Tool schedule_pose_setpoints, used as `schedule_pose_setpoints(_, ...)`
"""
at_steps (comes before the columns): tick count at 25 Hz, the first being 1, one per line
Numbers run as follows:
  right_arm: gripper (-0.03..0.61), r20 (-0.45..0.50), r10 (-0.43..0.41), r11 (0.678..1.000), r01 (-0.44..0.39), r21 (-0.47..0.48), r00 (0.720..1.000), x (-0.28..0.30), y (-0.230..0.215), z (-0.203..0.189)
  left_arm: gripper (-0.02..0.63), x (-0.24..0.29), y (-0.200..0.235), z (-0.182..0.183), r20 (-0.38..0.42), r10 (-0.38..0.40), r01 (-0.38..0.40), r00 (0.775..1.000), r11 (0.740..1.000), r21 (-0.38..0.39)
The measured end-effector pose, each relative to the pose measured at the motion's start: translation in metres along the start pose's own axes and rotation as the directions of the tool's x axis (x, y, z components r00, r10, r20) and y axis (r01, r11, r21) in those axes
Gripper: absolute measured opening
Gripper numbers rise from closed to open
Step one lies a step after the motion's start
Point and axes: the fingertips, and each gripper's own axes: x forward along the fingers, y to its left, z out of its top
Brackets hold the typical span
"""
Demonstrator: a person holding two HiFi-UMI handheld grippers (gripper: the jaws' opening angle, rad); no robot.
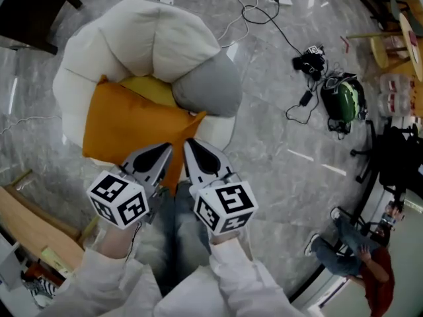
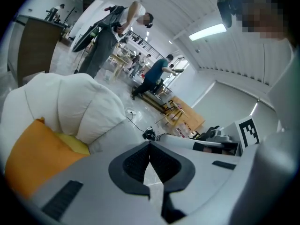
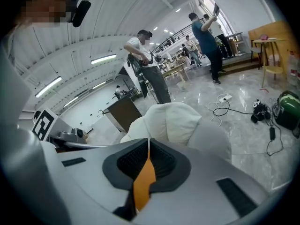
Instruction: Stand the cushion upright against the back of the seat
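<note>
**Orange cushion lies flat, one edge pinched, with the backrest on its far side**

An orange cushion rests on the seat of a white armchair. Its long axis runs left to right, and its near edge spills over the front of the seat towards the person holding the tools.

The right gripper is closed on that near edge. Its own view shows a thin fold of orange fabric clamped between dark ribbed pads. The left gripper sits just beside it, and its tips meet with nothing between them. In its own view the cushion lies off to the left of the jaws, not inside them.

The padded backrest lies beyond the cushion, on the far side from both tools. Standing the cushion up would therefore mean swinging the held near edge up and away towards the backrest. The right gripper has the only hold, and the left is nearest the unheld left half, so it is probably best placed to steady that half.

The cushion appears to be a soft, matte woven square that sags and creases under the pinch, so it is likely to flop rather than pivot stiffly. A smaller yellow cushion is wedged between it and the backrest. The chair is made of plump, seamed white lobes, with a smooth grey lobe on its right. It stands on a glossy grey marble floor.
</note>
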Motion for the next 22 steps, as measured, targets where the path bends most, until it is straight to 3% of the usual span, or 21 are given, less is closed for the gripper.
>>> schedule_pose_setpoints(9,0.015,-0.044,0.009,0.997,-0.006,0.08,0.999,0.042,-0.038,-0.05,0.008,0.036,0.037,-0.045,-0.035,-0.004,0.002,0.999,0.999,-0.046)
schedule_pose_setpoints(22,0.018,-0.148,-0.049,0.983,0.074,0.169,0.988,0.093,-0.098,-0.101,0.008,0.077,0.09,-0.088,-0.087,0.017,-0.025,0.996,0.996,-0.09)
